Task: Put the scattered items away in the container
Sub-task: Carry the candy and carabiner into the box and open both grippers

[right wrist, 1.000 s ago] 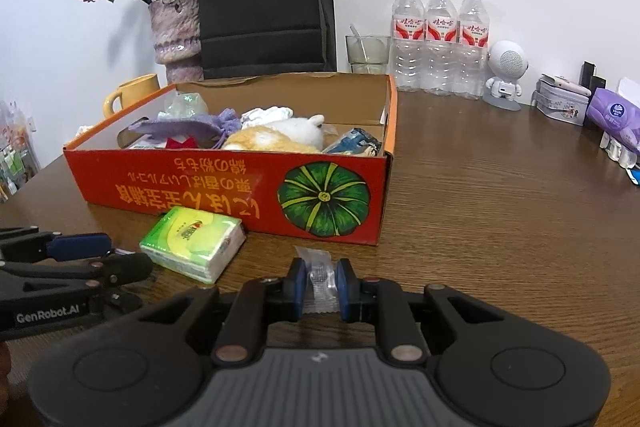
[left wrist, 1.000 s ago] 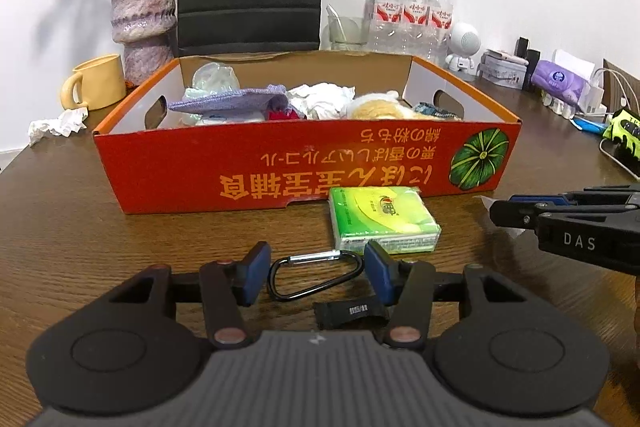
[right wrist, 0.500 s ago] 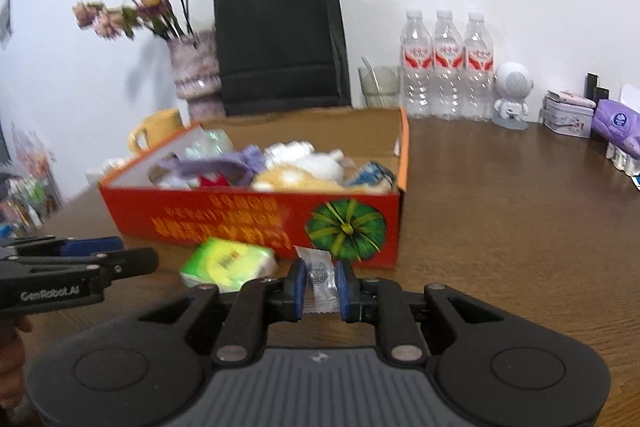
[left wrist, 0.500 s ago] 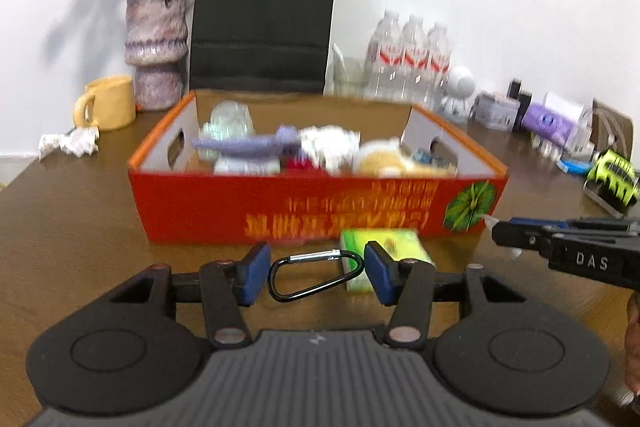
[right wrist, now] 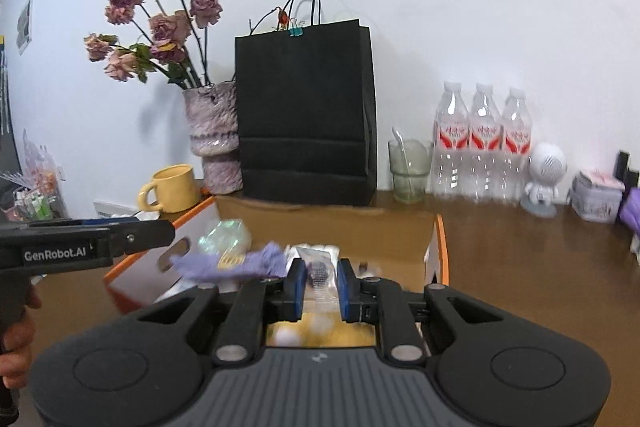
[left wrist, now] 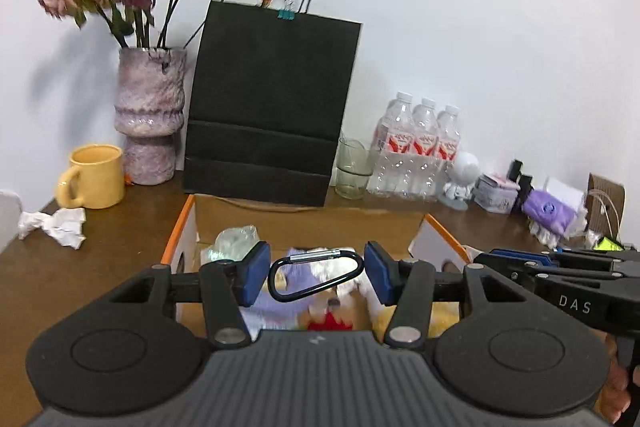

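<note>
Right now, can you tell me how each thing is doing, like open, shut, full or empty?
left gripper: shut on the carabiner, above the box
right gripper: shut on a small clear packet
cardboard box: open-topped, holding many items
yellow mug: upright
water bottles: upright, capped
black paper bag: standing, clipped

Black paper bag (left wrist: 272,115) between vase (left wrist: 150,115) and glass (left wrist: 352,169); yellow mug (left wrist: 94,177) left.
</note>
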Demonstrator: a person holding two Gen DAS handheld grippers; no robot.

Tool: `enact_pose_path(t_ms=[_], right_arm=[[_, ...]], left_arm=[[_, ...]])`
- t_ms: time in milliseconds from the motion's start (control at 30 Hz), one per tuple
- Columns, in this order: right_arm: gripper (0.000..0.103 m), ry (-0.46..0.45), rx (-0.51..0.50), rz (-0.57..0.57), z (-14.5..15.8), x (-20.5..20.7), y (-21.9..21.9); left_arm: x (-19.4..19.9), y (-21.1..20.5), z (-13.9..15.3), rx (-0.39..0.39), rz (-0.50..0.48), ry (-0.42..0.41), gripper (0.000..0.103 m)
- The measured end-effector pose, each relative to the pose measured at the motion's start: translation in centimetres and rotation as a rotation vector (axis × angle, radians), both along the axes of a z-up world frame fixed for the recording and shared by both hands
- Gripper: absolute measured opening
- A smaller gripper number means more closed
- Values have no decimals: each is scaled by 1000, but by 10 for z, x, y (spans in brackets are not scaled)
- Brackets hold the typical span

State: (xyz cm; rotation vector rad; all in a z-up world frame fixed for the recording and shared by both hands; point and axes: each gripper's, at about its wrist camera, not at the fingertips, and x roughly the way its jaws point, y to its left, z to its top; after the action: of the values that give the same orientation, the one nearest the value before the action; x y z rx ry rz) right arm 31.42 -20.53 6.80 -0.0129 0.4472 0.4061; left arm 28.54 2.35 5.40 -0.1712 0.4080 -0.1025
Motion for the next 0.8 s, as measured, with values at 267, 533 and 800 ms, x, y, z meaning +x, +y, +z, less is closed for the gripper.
enact_pose_path(t_ms=[267,533,800], right_arm=[[15,89,-1,-25,-28,72,16],[24,155,-7,-58,-48,99,11],[103,169,5,-95,-42,97,4]], left_arm=[[67,14,-30,-18,18,83,53],[88,17,-46,11,12,148,64],[80,6,-38,98,60,112,103]])
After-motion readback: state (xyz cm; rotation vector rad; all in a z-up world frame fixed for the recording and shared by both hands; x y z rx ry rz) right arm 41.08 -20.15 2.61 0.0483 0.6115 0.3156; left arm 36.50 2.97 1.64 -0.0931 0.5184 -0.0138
